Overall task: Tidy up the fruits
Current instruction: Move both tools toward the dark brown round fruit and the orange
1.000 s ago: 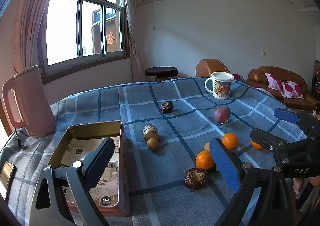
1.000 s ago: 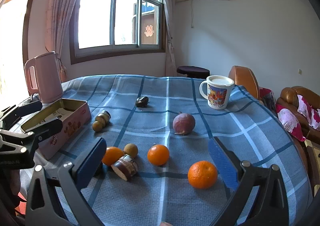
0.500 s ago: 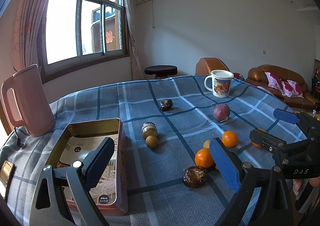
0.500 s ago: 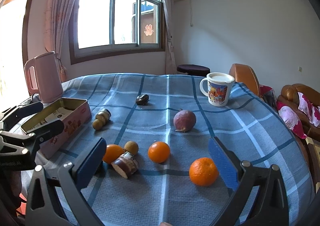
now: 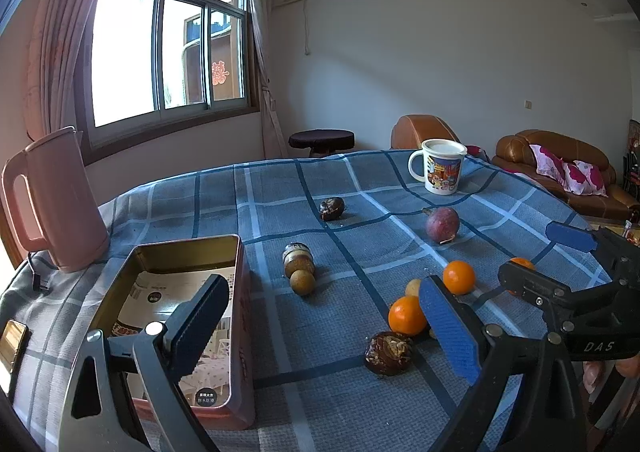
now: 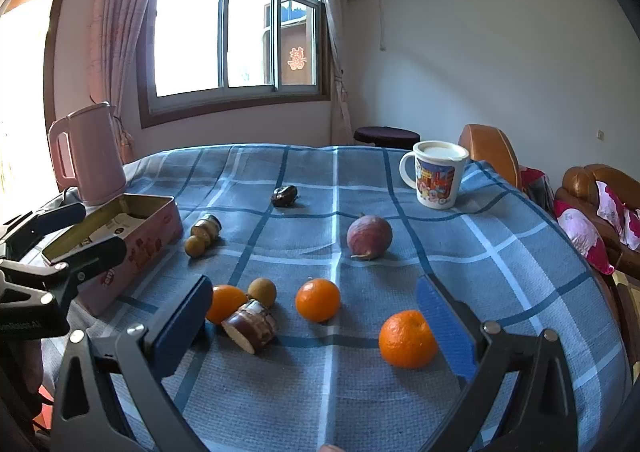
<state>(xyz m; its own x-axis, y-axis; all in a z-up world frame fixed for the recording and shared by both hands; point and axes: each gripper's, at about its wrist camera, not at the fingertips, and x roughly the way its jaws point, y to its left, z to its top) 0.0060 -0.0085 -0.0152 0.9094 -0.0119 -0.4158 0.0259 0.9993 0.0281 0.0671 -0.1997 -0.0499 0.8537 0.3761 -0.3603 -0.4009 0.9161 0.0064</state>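
Hovering hand-held grippers (image 6: pixel 316 326), both empty, above oranges (image 6: pixel 407 339)

low wrist views, sharing fruit-strewn table (image 5: pixel 360 187)

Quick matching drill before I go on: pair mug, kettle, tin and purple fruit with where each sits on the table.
Things:
1. mug
2. kettle
3. tin
4. purple fruit

Places:
A. mid-table, beyond the oranges
B. far right corner
C. left edge, lid off
D. far left, behind the tin

Pairs: 1-B, 2-D, 3-C, 4-A
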